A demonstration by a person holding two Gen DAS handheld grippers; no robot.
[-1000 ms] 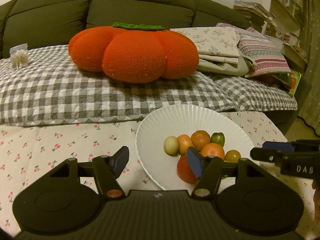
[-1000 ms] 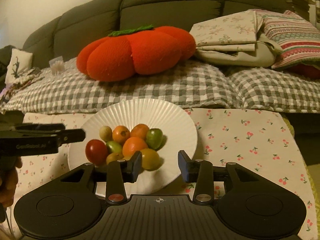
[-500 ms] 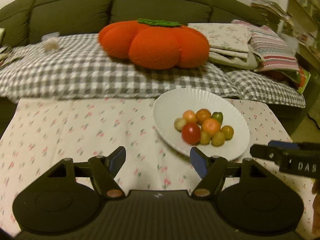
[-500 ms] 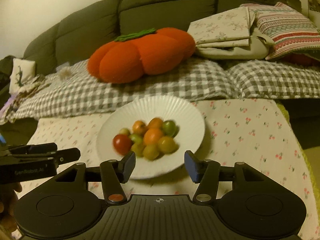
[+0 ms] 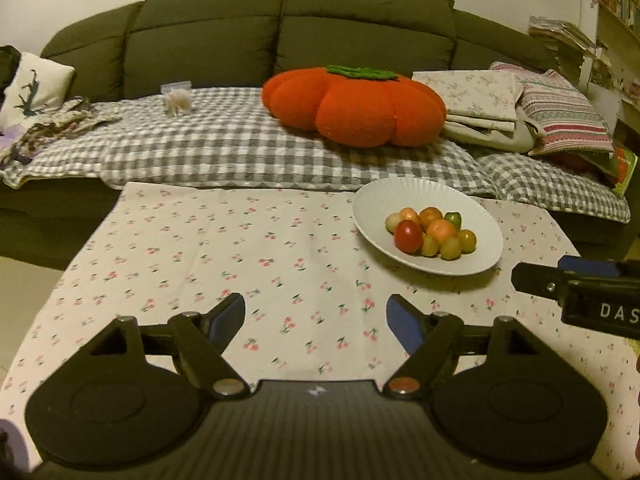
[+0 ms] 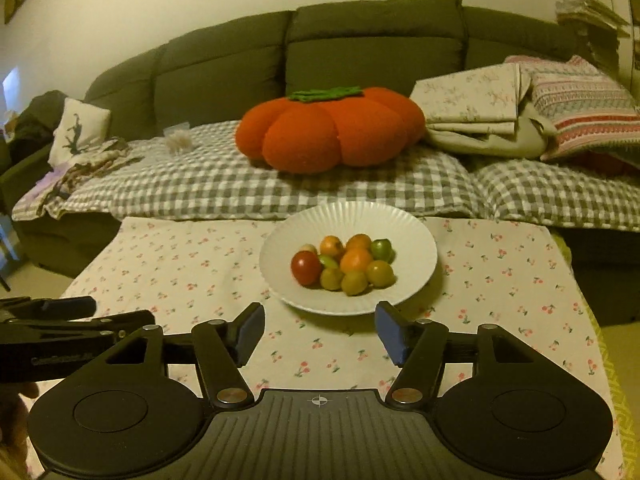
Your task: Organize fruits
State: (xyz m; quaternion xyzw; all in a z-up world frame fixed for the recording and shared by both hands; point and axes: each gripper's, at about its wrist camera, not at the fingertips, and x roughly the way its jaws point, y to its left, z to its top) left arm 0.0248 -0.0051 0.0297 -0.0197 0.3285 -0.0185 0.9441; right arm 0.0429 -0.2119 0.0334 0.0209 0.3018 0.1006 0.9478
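The left gripper [image 5: 316, 320] is hovering above the table [image 5: 192, 264] with its jaws spread wide and nothing between them; its blue pads [image 5: 402, 326] are facing only cherry-print cloth. The right gripper [image 6: 320, 330] is likewise standing released and empty, its jaws apart over the near part of the table, just short of the plate [image 6: 416, 276]. In the left wrist view the right gripper is showing at the right edge as a dark bar with white letters, and in the right wrist view the left gripper is reaching in from the left edge, well apart from the plate.

The white ribbed plate is sitting on the table toward its far right side, near the edge that meets the sofa [image 5: 208, 40]. The fruits [image 5: 434, 234] are lying together in a cluster inside it: a red tomato [image 6: 306, 267] is resting at the left of the pile, an orange fruit [image 6: 356, 260] is sitting in the middle, a green fruit [image 6: 381, 249] is sitting at the back right, and several yellowish fruits are lining the near side, all touching or nearly touching one another. No fruit is lying on the cloth outside the plate.

Beyond the table, a grey checked blanket [image 5: 224, 152] is covering the sofa seat. A large orange pumpkin cushion [image 5: 356, 108] is resting on it, with folded linens [image 6: 472, 108] and a striped pillow [image 6: 584, 112] stacked to its right.
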